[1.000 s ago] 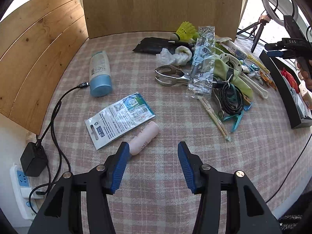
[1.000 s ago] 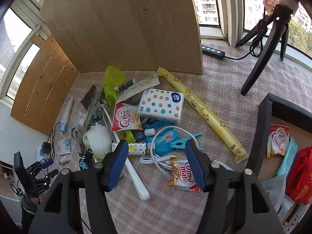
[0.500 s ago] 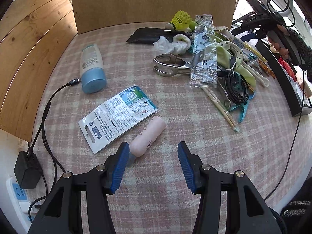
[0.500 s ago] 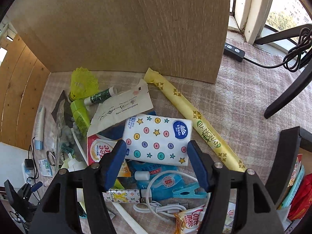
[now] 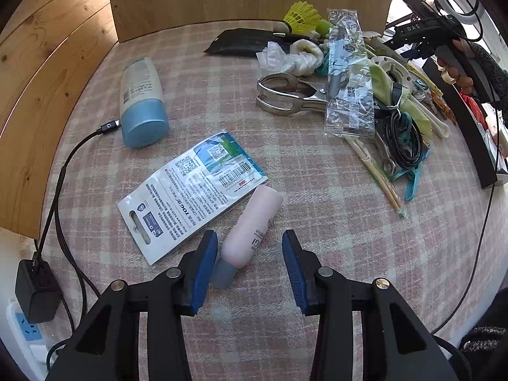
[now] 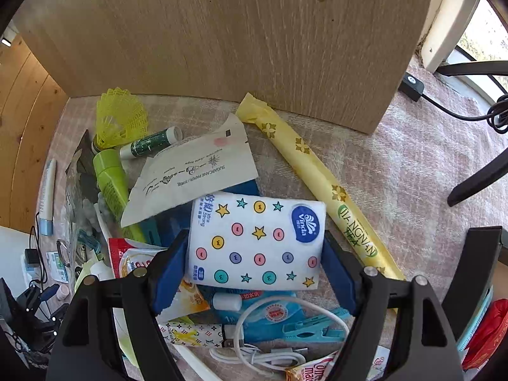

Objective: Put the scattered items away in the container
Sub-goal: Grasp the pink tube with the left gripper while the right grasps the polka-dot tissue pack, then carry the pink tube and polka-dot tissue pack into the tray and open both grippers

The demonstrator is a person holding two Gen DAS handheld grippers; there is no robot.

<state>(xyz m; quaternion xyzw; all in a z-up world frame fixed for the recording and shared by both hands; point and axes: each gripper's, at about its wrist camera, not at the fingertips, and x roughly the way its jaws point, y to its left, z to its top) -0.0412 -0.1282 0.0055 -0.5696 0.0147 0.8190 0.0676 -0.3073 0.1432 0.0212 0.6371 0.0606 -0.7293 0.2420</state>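
Small pink plastic bottle with grey cap (image 5: 250, 228) lying flat on checked cloth. White star-and-dot-printed tissue pack (image 6: 257, 241) flat atop clutter pile.

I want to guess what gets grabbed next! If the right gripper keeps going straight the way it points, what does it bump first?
Most likely the tissue pack with stars and dots; the right gripper already straddles it.

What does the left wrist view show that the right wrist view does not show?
Only the left wrist view: the pale pink tube with grey cap between the left gripper's jaws, which have just been closing, and the silver metal tongs.

Only the right wrist view: the white star-printed tissue pack between the right gripper's jaws, which have just been opening.

Both: the yellow plastic shuttlecock.
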